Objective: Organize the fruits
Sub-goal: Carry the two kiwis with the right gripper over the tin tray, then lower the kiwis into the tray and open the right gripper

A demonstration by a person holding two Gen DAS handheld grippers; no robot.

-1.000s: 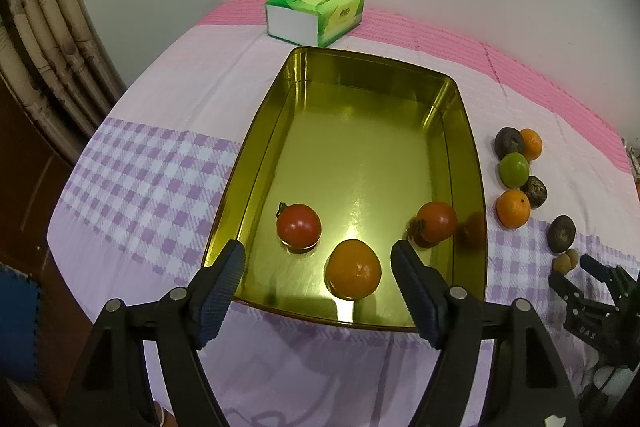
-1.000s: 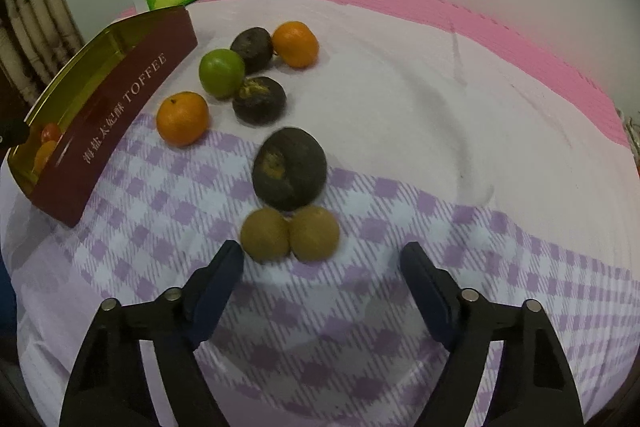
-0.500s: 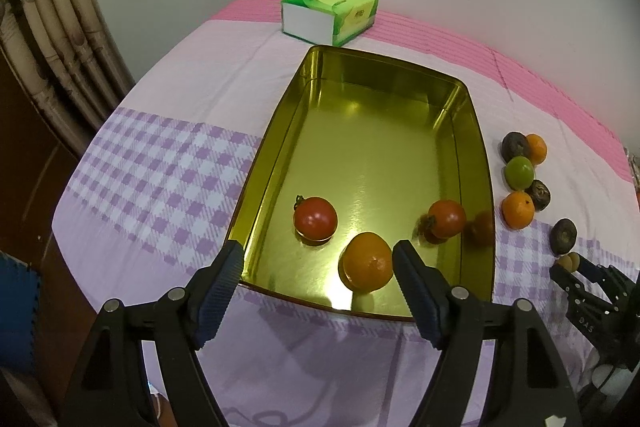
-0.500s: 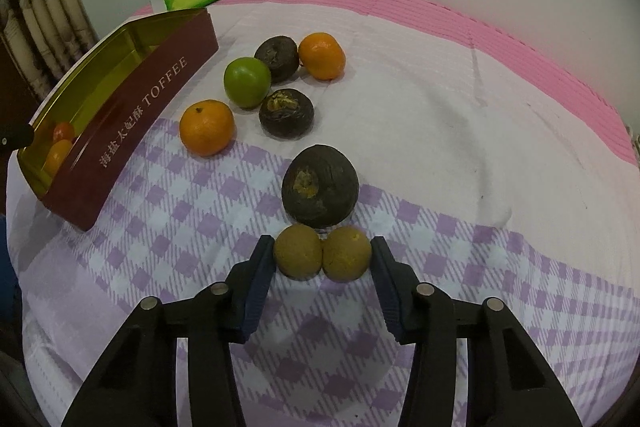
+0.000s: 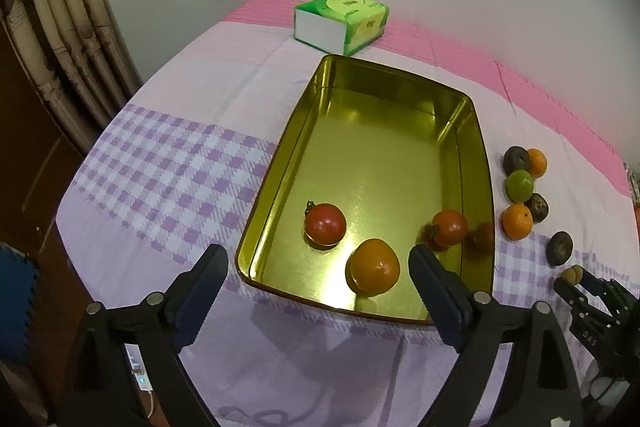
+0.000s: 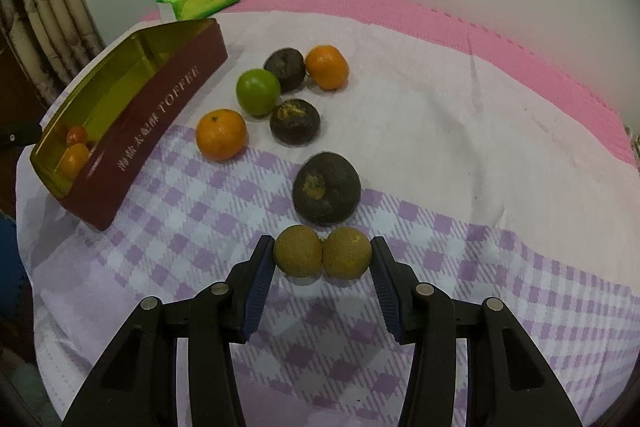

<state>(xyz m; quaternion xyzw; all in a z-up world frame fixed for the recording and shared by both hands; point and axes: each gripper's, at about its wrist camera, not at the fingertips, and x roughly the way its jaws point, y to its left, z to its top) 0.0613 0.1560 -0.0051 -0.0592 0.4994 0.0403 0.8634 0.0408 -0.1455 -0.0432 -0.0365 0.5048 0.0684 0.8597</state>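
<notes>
- Fruit splits two ways: three pieces already lie in the tin (image 5: pixel 472 163), namely two tomatoes (image 5: pixel 325 224) and an orange (image 5: pixel 375 265), all at its near end.
- Eight pieces remain out on the checked cloth (image 6: pixel 192 227) to the tin's right: two oranges, a green fruit (image 6: pixel 258 91), three dark fruits and a pair of small brown fruits (image 6: pixel 322 253).
- Brown pair sits between the jaws of the right tool (image 6: pixel 322 259); the left pad touches one fruit, the right pad looks just apart from the other, so the grasp seems not yet firm.
- Left tool (image 5: pixel 318 277) hangs over the tin's near rim, jaws opening wide, gripping nothing; the orange lies in the tin beyond them.
- By my judgement the task is under halfway: the brown pair is next, then six more.
</notes>
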